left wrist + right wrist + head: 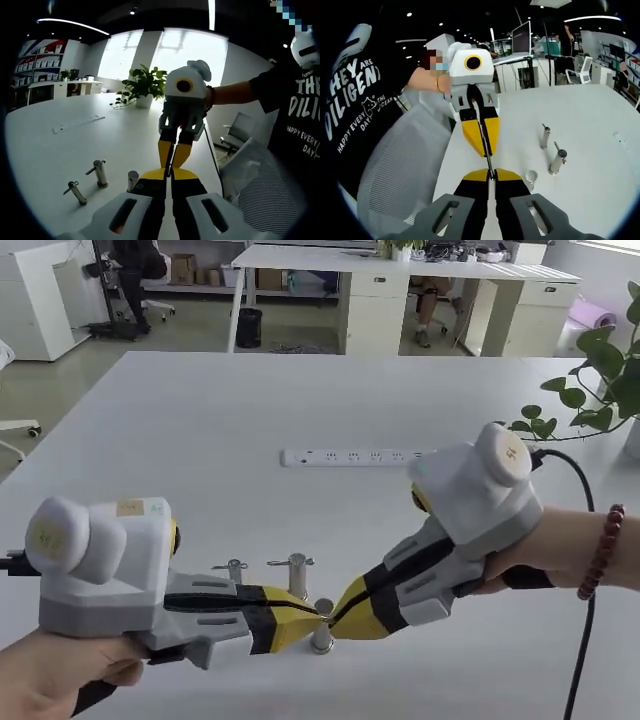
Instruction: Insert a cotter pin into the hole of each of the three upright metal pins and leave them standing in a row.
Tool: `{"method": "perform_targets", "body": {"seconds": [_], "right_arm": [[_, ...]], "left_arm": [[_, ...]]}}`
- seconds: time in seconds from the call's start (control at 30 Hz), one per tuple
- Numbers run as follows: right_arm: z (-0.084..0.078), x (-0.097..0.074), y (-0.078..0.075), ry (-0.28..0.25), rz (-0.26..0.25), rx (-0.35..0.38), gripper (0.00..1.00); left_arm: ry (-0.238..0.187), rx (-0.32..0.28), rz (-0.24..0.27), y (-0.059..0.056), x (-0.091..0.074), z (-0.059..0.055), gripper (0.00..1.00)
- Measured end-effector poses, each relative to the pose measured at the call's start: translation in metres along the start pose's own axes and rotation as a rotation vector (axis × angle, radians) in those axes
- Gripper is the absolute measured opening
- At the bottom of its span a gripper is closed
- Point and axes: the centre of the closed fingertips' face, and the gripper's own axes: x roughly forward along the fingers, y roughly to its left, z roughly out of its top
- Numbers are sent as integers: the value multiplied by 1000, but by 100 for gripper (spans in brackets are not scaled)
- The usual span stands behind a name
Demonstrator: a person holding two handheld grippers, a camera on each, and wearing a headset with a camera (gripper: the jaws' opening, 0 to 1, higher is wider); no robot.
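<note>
Closest in, my left gripper [308, 612] has its yellow fingers pinched shut, tip to tip with my right gripper [340, 612], whose fingers are pinched shut too. Both noses meet just above the nearest metal pin [321, 638], which stands upright on the white counter [200, 420]. In the right gripper view a thin cotter pin [489, 164] seems to run between the two sets of tips. I cannot tell which pair really has hold of it.

Now the score. Just behind, the middle pin [297, 578] stands upright with a wire crossing its head, so I call that one done. The far pin [233, 572], further left, carries its own cross wire as well. That one reads as done too.

The near pin shows a bare top and nothing through it, so I'd say two down, one to go. What's left, by my reckoning, is to thread this last wire through its hole. The three already stand in a rough line, close together but not touching.
</note>
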Motion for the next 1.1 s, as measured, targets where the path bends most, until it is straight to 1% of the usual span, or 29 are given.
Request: {"method": "perform_targets", "body": {"seconds": [0.07,0.13,0.23,0.33,0.47,0.57,0.73,0.8,0.9,0.93,1.1], "right_arm": [[-1,0,-1,17,-9,-13,0],[-6,0,-2,59,-15,-48,0],[-10,0,-3,99,-27,-81,0],[-12,0,-3,123,-35,-99,0],[-15,-2,-6,150,-49,-117,0],[-17,-3,-10,169,-67,-121,0],[-24,-7,-19,204,-105,-122,0],[-27,-8,-22,214,-115,-121,0],[-33,-9,-26,237,-130,-119,0],[-35,-10,-28,244,-135,-120,0],[-45,-12,-35,279,-151,-117,0]], "left_arm": [[3,2,8,0,2,-1,1],[14,23,21,0,6,-3,1],[34,56,47,6,8,-8,2],[32,55,56,4,10,-8,3],[35,70,80,5,12,-10,4],[33,76,95,7,12,-11,8],[36,86,133,15,12,-15,15],[36,105,162,19,10,-15,16],[36,103,186,24,10,-17,19],[37,109,202,28,9,-18,20],[45,104,248,37,11,-24,22]]}}
